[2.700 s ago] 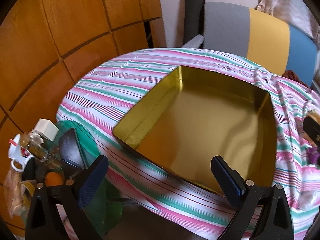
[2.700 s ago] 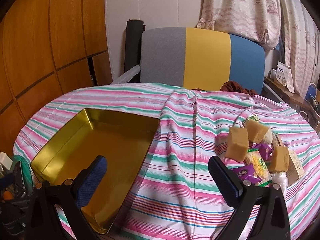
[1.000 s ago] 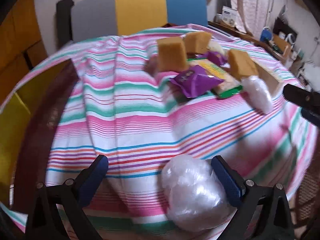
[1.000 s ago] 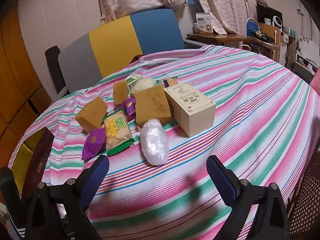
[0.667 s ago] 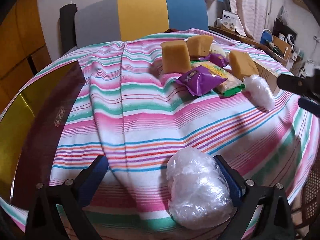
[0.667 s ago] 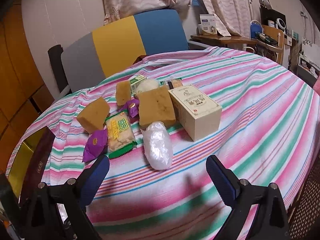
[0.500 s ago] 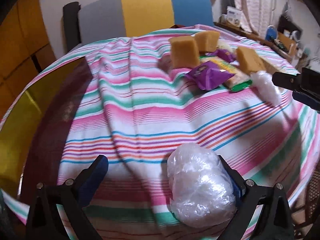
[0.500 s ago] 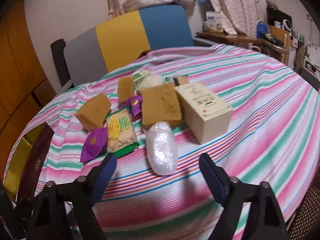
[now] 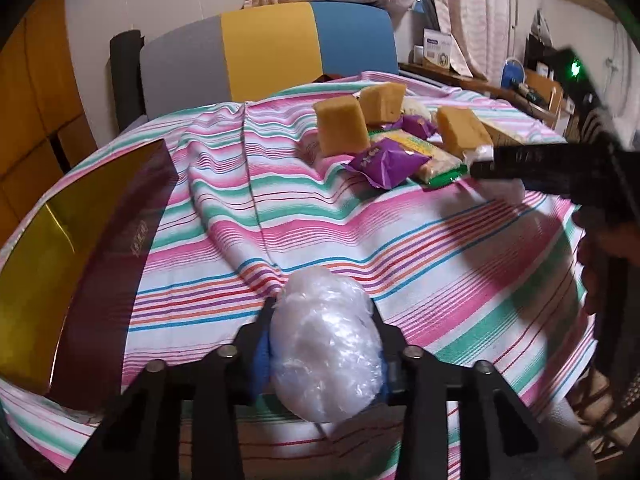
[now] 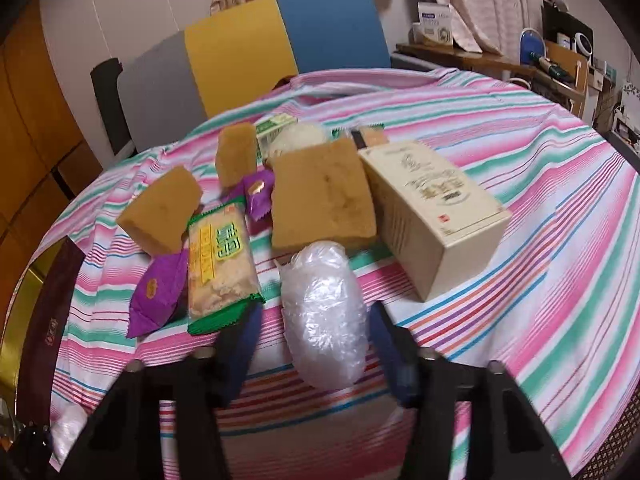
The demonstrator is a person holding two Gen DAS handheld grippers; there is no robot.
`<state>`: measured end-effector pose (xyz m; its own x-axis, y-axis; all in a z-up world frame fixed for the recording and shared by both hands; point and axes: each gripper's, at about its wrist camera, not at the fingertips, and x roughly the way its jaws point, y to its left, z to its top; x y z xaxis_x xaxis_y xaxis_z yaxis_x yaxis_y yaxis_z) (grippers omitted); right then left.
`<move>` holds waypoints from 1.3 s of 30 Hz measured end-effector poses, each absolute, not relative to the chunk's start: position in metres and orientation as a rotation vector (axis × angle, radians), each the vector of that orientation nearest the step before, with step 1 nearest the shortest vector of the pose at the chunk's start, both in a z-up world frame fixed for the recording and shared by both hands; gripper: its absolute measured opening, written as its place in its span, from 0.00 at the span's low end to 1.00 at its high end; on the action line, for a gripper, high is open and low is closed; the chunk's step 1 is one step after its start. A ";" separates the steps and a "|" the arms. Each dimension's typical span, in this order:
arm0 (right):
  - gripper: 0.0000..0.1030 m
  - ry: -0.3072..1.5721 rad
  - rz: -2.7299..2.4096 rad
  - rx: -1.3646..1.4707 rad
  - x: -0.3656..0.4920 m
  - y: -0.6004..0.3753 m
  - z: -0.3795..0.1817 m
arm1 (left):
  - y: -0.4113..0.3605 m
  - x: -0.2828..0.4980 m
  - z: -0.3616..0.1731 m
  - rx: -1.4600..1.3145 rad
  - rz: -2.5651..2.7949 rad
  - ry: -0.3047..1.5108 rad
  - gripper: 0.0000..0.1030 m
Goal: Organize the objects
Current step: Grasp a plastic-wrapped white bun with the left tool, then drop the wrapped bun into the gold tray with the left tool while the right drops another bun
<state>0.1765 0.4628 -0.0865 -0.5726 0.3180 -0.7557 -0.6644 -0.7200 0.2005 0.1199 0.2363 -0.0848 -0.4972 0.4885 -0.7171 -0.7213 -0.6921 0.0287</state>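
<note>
Both claws just closed: left claw (image 9: 324, 354) clenched on its plastic bundle (image 9: 326, 344), right claw (image 10: 316, 340) on the other bundle (image 10: 325, 316). Lift straight, gently; the tin (image 9: 60, 248) sits to your left.

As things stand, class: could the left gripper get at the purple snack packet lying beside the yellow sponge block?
Probably not yet. The left gripper has just closed on a clear plastic-wrapped bundle, so its jaws are full. The striped cloth up to the purple packet lies bare, though.
</note>
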 end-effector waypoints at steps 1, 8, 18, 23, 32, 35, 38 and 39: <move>0.38 0.640 2.279 -0.955 0.177 0.462 -0.086 | 0.235 0.119 -0.085 -0.915 2.187 0.415 0.37; 0.36 0.669 2.319 -0.867 0.195 0.446 -0.079 | 0.222 0.115 -0.082 -0.930 2.164 0.338 0.36; 0.36 0.699 2.378 -0.879 0.197 0.419 -0.075 | 0.193 0.100 -0.064 -0.949 2.164 0.163 0.36; 0.36 0.709 2.430 -0.899 0.192 0.399 -0.071 | 0.178 0.096 -0.049 -0.926 2.181 0.125 0.36; 0.36 0.669 2.519 -0.942 0.170 0.365 -0.061 | 0.143 0.079 -0.011 -0.844 2.297 0.108 0.36; 0.36 0.656 2.555 -0.948 0.163 0.352 -0.054 | 0.131 0.068 -0.004 -0.838 2.347 0.109 0.36; 0.36 0.641 2.603 -0.952 0.154 0.337 -0.045 | 0.117 0.056 -0.003 -0.849 2.408 0.119 0.36; 0.36 0.633 2.622 -0.951 0.151 0.330 -0.041 | 0.112 0.052 -0.003 -0.853 2.427 0.119 0.36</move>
<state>0.1513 0.3305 -0.0411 -0.7438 0.1105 -0.6591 -0.3989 -0.8647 0.3052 0.0519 0.1117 -0.0034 -0.6414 0.4777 -0.6004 -0.5343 -0.8397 -0.0974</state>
